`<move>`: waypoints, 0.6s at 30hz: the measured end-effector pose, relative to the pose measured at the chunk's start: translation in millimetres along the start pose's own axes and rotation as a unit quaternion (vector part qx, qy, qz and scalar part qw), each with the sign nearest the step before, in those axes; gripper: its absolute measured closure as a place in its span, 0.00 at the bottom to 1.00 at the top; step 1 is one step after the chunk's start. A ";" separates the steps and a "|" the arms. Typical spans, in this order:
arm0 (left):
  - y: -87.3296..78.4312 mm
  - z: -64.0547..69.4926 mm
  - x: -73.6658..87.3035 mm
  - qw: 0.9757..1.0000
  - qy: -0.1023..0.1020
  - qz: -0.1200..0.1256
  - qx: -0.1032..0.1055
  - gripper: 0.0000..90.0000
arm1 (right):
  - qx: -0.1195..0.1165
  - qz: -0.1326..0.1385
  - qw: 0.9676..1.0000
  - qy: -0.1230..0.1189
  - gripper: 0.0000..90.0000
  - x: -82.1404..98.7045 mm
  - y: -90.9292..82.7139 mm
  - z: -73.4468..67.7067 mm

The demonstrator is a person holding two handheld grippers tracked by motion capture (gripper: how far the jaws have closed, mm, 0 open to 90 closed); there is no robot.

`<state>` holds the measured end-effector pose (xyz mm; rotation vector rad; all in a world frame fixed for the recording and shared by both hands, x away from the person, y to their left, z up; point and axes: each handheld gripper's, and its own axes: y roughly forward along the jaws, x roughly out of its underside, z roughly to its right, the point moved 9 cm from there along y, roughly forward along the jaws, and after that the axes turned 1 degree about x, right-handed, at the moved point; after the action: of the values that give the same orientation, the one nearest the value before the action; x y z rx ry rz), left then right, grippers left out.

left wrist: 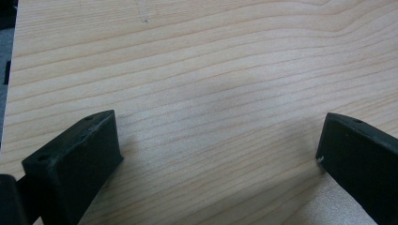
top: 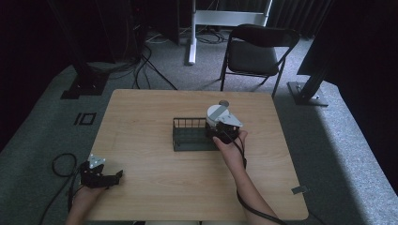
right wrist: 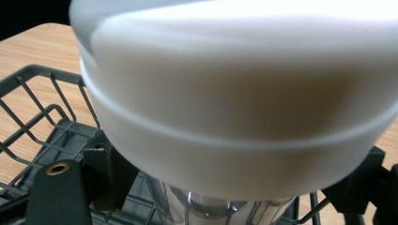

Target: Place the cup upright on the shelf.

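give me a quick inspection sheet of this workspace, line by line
surface: wooden table, bare around the rack
job's things: dark wire rack mid-table; white-capped clear container held over its right end
clutter: small round grey object behind the container
grippers: left hand-held gripper open at the table's near left corner; right hand-held gripper shut on the container
cables: loops on the floor, more at back
surroundings: folding chair, dark curtains

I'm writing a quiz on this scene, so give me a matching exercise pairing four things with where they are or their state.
Things:
1. left claw
2. right claw
3. wire basket
4. folding chair

States:
a. on the carpet beyond the table
b. open over bare wood
c. mid-table, dark
d. gripping a white-lidded container

Pairs: 1-b, 2-d, 3-c, 4-a
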<state>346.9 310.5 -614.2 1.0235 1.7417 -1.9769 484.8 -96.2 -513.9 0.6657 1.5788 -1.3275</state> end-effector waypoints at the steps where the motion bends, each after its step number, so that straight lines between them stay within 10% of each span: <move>1: 0.0 0.0 0.0 1.000 0.000 0.000 0.000 0.00 | 0.000 -0.003 1.000 -0.002 0.20 1.3 0.7 -0.4; 18: 0.0 0.0 0.0 1.000 0.000 0.000 0.000 0.00 | 0.004 -0.037 0.999 -0.021 0.20 11.6 6.4 -3.7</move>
<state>346.9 310.5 -614.2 1.0236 1.7416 -1.9768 484.4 -92.8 -527.2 0.5866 1.5785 -1.3936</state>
